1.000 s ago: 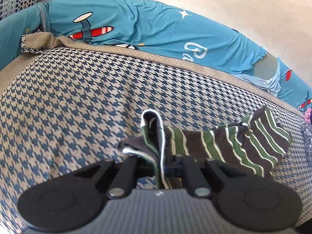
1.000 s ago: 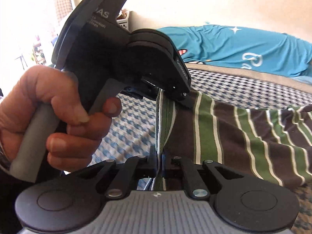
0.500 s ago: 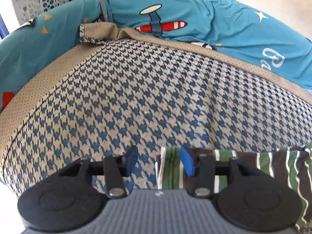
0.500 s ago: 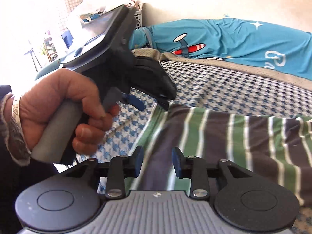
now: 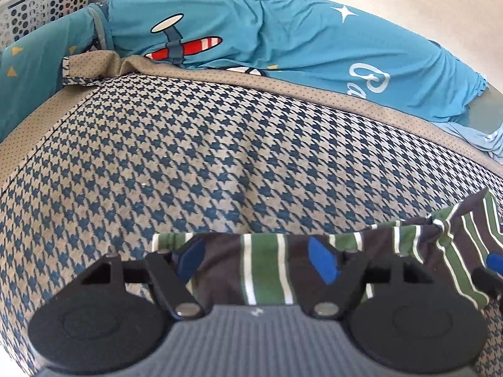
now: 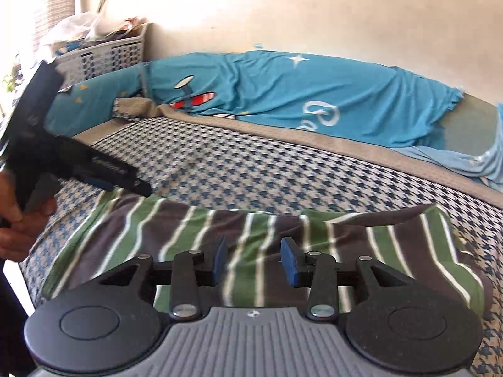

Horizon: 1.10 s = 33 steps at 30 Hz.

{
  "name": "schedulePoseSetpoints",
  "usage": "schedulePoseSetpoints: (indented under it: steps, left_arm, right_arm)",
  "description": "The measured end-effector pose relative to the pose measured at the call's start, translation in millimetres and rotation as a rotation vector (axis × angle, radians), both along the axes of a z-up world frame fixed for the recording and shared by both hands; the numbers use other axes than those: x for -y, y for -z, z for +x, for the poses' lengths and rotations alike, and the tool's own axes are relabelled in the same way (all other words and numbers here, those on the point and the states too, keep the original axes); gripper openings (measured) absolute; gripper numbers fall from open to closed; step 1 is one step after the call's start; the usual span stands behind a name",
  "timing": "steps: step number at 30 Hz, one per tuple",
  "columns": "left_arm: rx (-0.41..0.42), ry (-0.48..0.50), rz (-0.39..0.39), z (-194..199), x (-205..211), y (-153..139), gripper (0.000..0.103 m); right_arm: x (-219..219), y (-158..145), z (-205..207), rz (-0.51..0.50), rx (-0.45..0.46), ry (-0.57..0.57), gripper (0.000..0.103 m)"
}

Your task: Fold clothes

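On houndstooth bed (image 6: 251,163), striped garment (image 6: 251,229) released, both grippers wider, left gripper (image 5: 256,259), right gripper (image 6: 254,259)

Striped garment (image 6: 251,229) looked like soft matt knit cloth, the houndstooth bedcover (image 5: 188,163) a coarser woven fabric. Teal airplane-print sheet (image 6: 283,94) was smooth and thin. Laundry basket (image 6: 103,53) was perforated white plastic, and the gripper bodies looked like matt black plastic with ribbed grey tops

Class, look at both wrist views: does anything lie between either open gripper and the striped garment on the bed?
Nothing visible does. The left gripper and right gripper both hang open directly over the striped garment, which lies alone on the houndstooth blanket.
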<state>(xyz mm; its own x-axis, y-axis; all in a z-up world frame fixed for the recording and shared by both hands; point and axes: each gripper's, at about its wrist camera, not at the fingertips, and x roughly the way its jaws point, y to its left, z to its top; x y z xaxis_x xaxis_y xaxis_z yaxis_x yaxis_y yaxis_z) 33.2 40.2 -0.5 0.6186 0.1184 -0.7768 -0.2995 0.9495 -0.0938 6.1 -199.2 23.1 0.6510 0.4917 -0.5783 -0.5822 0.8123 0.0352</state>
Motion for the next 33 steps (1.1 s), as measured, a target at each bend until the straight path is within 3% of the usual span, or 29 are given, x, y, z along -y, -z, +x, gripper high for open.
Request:
schedulePoseSetpoints:
  steps: [12,21,29,30,33]
  left_arm:
    - [-0.028,0.043,-0.054,15,12,18,0.072]
    - [-0.044,0.051,-0.054,17,12,27,0.076]
    - [-0.048,0.054,-0.056,21,11,29,0.080]
    - [-0.048,0.054,-0.055,22,11,29,0.080]
    - [-0.043,0.055,-0.048,23,12,28,0.080]
  right_arm:
    - [78,4,107,0.032,0.005,0.336,0.042]
    - [87,17,143,-0.039,0.055,0.356,0.055]
    - [94,34,169,-0.012,0.014,0.353,0.055]
    - [92,36,170,-0.016,0.013,0.343,0.053]
    - [88,39,173,-0.016,-0.005,0.316,0.030]
